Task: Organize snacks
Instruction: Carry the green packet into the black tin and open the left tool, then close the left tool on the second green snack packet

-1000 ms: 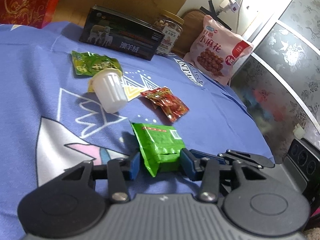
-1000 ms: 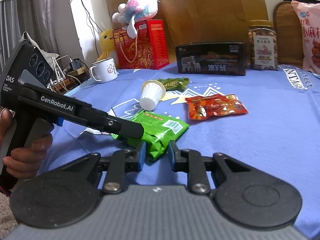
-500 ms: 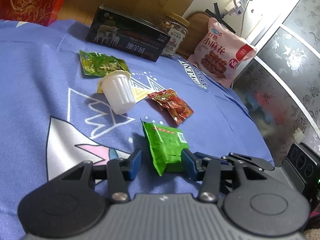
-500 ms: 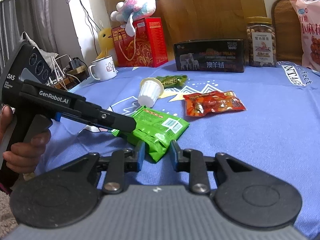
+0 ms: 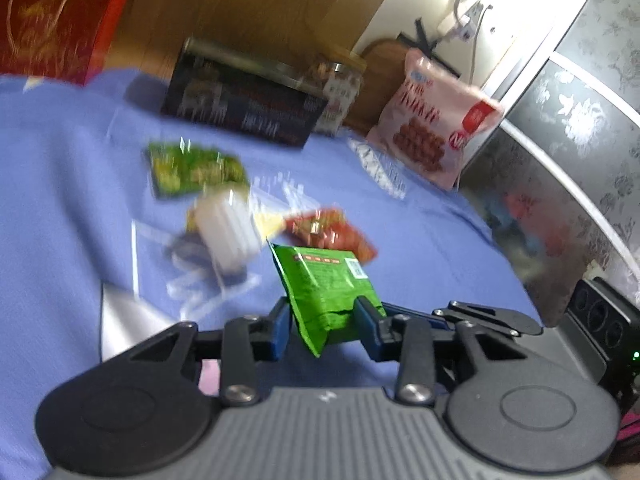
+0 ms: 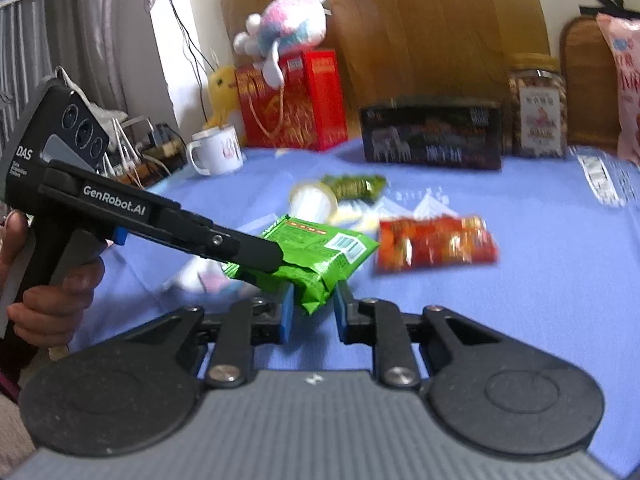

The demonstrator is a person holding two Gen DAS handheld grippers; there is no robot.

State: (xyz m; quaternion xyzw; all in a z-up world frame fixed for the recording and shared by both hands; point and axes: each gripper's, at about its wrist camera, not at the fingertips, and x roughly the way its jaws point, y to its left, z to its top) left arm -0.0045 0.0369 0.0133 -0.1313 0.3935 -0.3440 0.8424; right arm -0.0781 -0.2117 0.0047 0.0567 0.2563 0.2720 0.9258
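Observation:
A green snack packet [image 5: 326, 284] is held between both grippers, lifted off the blue cloth. My left gripper [image 5: 322, 330] is shut on its near end; in the right wrist view its fingers [image 6: 256, 254] clamp the packet [image 6: 320, 256] from the left. My right gripper [image 6: 310, 308] is shut on the packet's lower corner. On the cloth lie a red snack packet [image 6: 436, 242], a white jelly cup [image 6: 312, 202] on its side and a second green packet [image 6: 354, 186].
At the back stand a black box [image 6: 432, 142], a jar of nuts [image 6: 538, 118], a pink bag [image 5: 434, 132], a red gift box [image 6: 292, 100] with a plush toy and a white mug [image 6: 218, 152]. The blue cloth's [image 6: 540, 280] right edge drops beside a patterned cabinet [image 5: 560, 160].
The green packet has been lifted off the cloth, held by both grippers. Both grippers have closed tighter on it and both views are blurred by motion.

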